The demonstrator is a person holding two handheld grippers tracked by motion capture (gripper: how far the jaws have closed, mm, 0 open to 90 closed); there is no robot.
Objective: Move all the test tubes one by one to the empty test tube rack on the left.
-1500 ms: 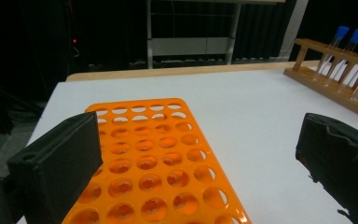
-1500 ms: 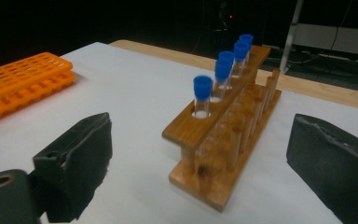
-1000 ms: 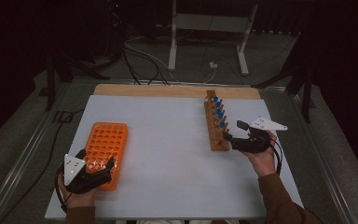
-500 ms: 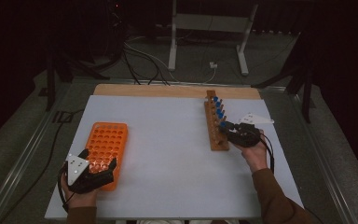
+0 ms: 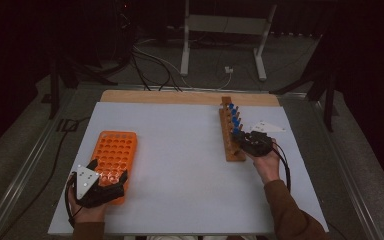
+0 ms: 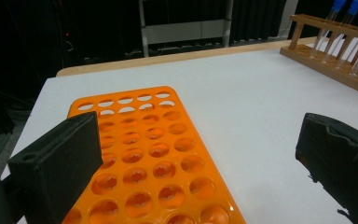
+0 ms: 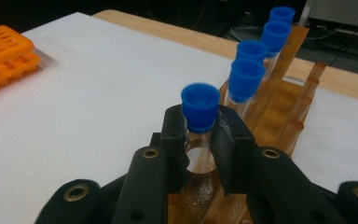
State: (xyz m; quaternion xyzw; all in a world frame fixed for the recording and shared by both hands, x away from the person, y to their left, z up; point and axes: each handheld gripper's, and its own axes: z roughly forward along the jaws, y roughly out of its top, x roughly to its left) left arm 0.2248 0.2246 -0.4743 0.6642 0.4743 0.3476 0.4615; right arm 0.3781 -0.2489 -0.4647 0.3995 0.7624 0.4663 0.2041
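Observation:
A wooden test-tube rack (image 5: 228,135) stands at the right of the white table, with several blue-capped tubes (image 5: 234,116) upright in it. My right gripper (image 5: 241,137) is at the rack's near end. Its jaws have just been closing and are shut on a blue-capped tube (image 7: 199,106), pads pressing the glass just under the cap, with the right gripper (image 7: 199,136) low over the wooden rack (image 7: 279,107). An orange rack of empty holes (image 5: 115,155) lies at the left. My left gripper (image 5: 108,172) stands open over the near end of the orange rack (image 6: 144,140), the left gripper (image 6: 200,154) holding nothing.
The white table top (image 5: 180,150) stretches between the two racks, with a wooden strip (image 5: 180,96) along its far edge. Beyond it are a stand's legs (image 5: 222,50) and cables on a dark floor. The wooden rack (image 6: 335,70) shows far right in the left gripper view.
My right gripper has moved left and down to the wooden rack's near end and closed on a blue-capped tube. The left hand stays at the orange rack.

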